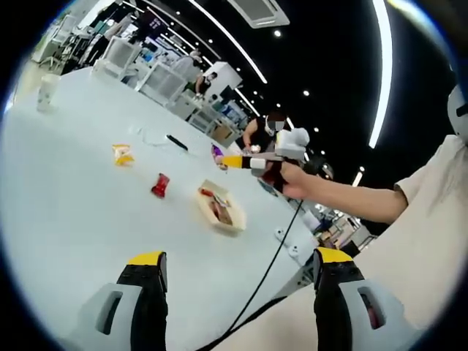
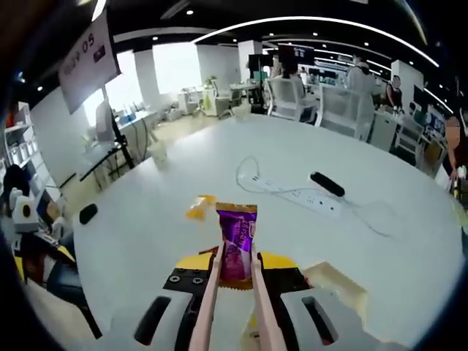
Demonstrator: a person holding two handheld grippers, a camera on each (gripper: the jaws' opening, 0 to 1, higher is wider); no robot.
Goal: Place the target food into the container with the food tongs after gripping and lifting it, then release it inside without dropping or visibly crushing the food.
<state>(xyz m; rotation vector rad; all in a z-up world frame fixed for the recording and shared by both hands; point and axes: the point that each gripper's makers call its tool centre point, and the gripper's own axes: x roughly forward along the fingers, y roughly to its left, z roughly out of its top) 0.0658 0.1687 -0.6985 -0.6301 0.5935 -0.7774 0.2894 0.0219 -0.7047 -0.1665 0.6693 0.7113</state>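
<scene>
On the white table [image 1: 66,212], the oval container [image 1: 220,208] holds reddish food. Right gripper [image 2: 235,281] clamps tongs [image 2: 234,300] pinching a purple snack packet [image 2: 235,245]; left gripper [image 1: 232,265] jaws spread, empty.

Tray [image 1: 221,210] contents too small

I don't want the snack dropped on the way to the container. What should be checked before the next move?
1. Tongs pinch the purple snack packet: ok.
2. Packet lifted off the table: ok.
3. Packet visibly crushed: cannot tell.
4. Container in sight on the table, with room inside: ok.
5. Right gripper over the container: not ok, off to one side.
6. Left gripper open, holding nothing: ok.
</scene>
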